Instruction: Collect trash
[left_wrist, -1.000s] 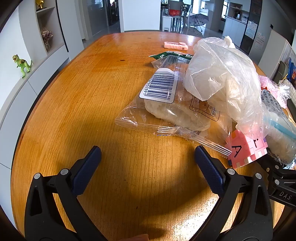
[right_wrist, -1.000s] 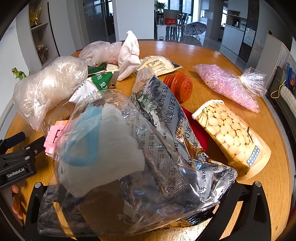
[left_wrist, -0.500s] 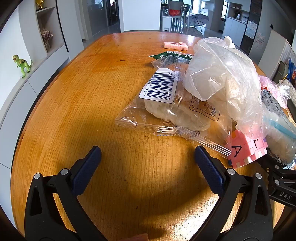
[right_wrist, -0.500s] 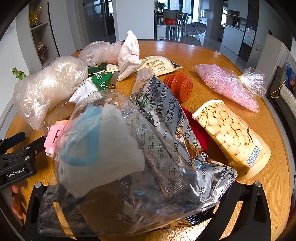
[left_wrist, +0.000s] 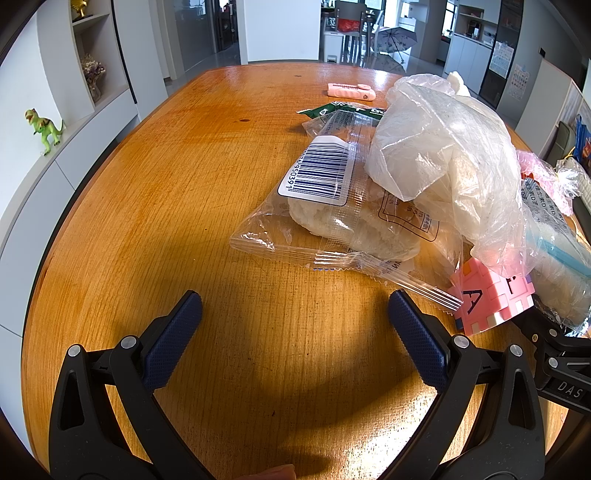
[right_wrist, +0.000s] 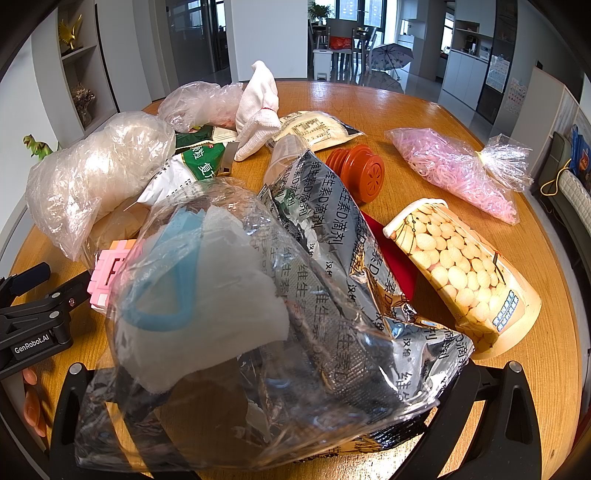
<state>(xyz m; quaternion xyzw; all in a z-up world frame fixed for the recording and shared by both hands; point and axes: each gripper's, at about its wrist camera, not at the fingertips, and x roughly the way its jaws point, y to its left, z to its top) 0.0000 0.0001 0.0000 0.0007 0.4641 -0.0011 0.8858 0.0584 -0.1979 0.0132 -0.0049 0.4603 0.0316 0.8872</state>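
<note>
My left gripper (left_wrist: 295, 314) is open and empty above bare table, just short of a clear bread wrapper with a barcode label (left_wrist: 332, 210). A crumpled clear plastic bag (left_wrist: 443, 155) lies on the wrapper. A pink letter cube (left_wrist: 491, 299) sits at its right. In the right wrist view a clear bag holding a white mask with blue straps (right_wrist: 207, 295) and a silver foil packet (right_wrist: 332, 266) fill the space between my right gripper's arms. The fingertips are hidden under them. The left gripper also shows in the right wrist view (right_wrist: 33, 317).
On the round wooden table (left_wrist: 166, 184) lie a bean-print paper cup (right_wrist: 461, 273), a red ribbed cap (right_wrist: 358, 173), a bag of pink bands (right_wrist: 454, 166), a white glove (right_wrist: 258, 107), a green-white packet (right_wrist: 192, 166) and a pink case (left_wrist: 351, 91).
</note>
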